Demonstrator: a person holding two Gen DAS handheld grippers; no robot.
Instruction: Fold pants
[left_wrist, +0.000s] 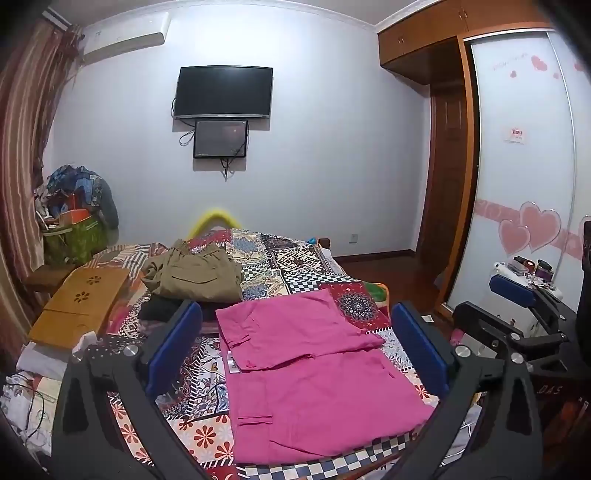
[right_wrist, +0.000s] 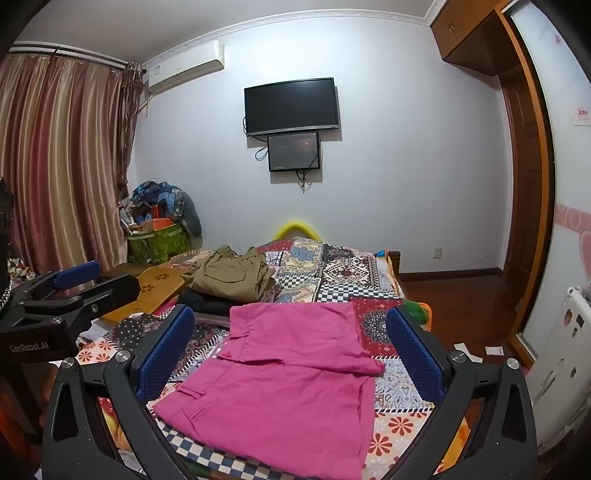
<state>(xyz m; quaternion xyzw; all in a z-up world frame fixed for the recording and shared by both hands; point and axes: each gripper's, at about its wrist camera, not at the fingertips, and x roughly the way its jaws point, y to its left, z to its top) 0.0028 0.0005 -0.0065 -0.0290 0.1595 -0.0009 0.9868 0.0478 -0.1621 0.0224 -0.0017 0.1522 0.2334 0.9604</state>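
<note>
**Pink pants lay partly folded on the bed, both grippers wide and empty**

From the left wrist view, the left hand-held gripper (left_wrist: 295, 354) stood with its blue pads spread fully apart, hovering above the bed and clamping nothing. The pink pants (left_wrist: 314, 373) lay flat between and beyond the pads on the patchwork bedspread (left_wrist: 295, 266), an upper layer already turned over the lower one so that a slanted fold edge ran across the middle. The right hand-held gripper (left_wrist: 524, 295) showed at the right edge, held off the cloth, its jaws not readable from here.

From the right wrist view, the right hand-held gripper (right_wrist: 291, 358) was likewise spread wide and empty above the same pink pants (right_wrist: 288, 387). The folded layer sat askew, its corner overhanging to the right. The likely trouble was that a pinch taken there would catch only the top layer, or drag the thin cloth across the bedspread and undo the fold; the soft, uneven bed would give little to press against. A pile of khaki clothes (right_wrist: 232, 277) over dark ones sat just behind, close enough to be snagged by a far reach.

Around the bed were a wall television (right_wrist: 291, 107), striped curtains (right_wrist: 62, 166), a wooden wardrobe (right_wrist: 524, 147) and a wooden board (right_wrist: 155, 288).
</note>
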